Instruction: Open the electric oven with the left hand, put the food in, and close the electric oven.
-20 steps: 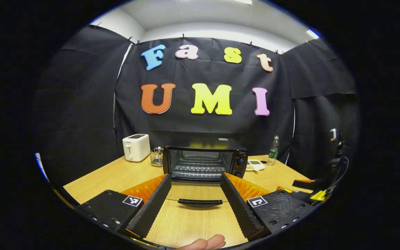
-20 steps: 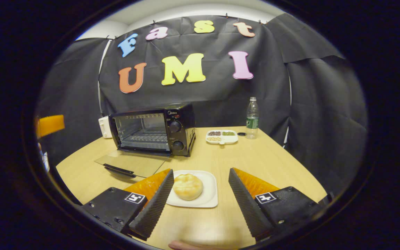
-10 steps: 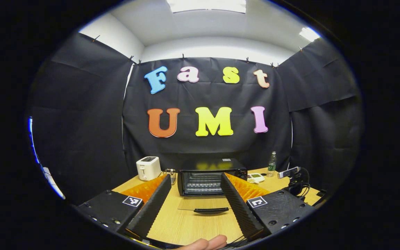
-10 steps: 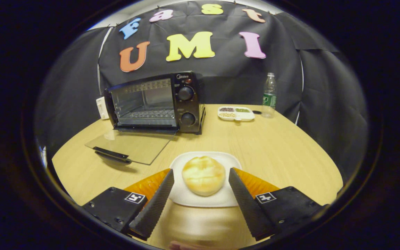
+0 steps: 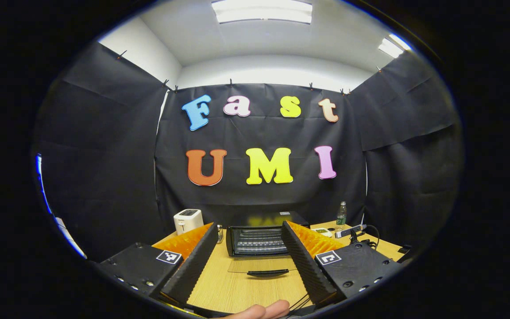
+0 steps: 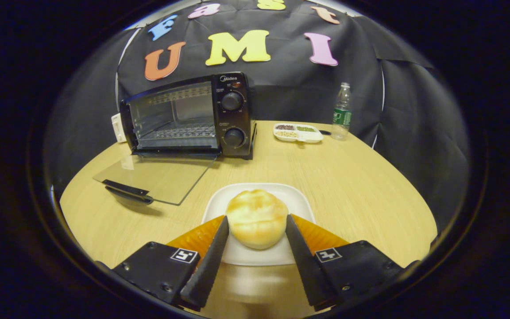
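The black electric oven [image 6: 188,117] stands at the back left of the wooden table, its glass door [image 6: 157,177] folded down flat with the black handle [image 6: 126,192] toward me. A golden bun [image 6: 256,212] rests on a white plate [image 6: 301,199]. My right gripper [image 6: 256,217] has its two fingers against the bun's left and right sides. In the left gripper view the oven [image 5: 257,240] is straight ahead and farther off, its wire rack showing behind the lowered door handle [image 5: 267,272]. My left gripper [image 5: 249,224] is open with nothing between its fingers, held back from the door.
A white toaster [image 5: 188,220] sits left of the oven. Behind and right of the oven are a divided snack dish [image 6: 298,132] and a water bottle [image 6: 341,113]. A dark device with cables [image 5: 352,230] lies at the right. A fingertip [image 5: 259,310] shows at the bottom edge.
My right gripper moved forward and down over the plate, and its fingers narrowed onto the bun. My left gripper drew back from the open door and tilted up.
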Demonstrator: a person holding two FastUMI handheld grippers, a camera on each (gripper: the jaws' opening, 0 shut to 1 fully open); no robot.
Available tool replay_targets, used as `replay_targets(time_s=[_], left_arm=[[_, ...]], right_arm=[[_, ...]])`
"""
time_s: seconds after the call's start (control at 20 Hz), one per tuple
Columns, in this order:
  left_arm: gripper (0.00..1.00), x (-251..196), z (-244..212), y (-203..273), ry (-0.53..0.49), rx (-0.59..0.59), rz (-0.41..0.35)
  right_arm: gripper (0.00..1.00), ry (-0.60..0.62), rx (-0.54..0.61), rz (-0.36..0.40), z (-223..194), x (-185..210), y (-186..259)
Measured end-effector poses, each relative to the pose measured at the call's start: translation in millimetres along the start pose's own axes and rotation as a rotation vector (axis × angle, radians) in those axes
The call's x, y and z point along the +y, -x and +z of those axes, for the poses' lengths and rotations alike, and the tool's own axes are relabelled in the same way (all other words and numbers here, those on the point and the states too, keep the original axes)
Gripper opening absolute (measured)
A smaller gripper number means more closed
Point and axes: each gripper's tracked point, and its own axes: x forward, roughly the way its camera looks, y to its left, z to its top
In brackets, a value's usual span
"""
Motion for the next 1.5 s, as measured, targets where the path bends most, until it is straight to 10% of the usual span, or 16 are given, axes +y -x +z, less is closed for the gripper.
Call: replay_targets(time_s=[0.4, 1.2, 1.5], left_arm=[[0.94, 22.5, -17.8, -3.0, 0.044, 0.036, 0.040], [0.94, 51.7, -24.1, -18.4, -0.020, 0.052, 0.074], [0.94, 49.4, -33.3, -29.0, -0.032, 0.061, 0.044]], right_arm=[[0.73, -0.025, -0.085, 0.036, 20.7, 7.5, 22.9], [0.72, -0.334, -0.194, 0.391, 109.6, 133.4, 16.3], [0.57, -0.339, -0.171, 0.349, 143.7, 161.3, -25.5]])
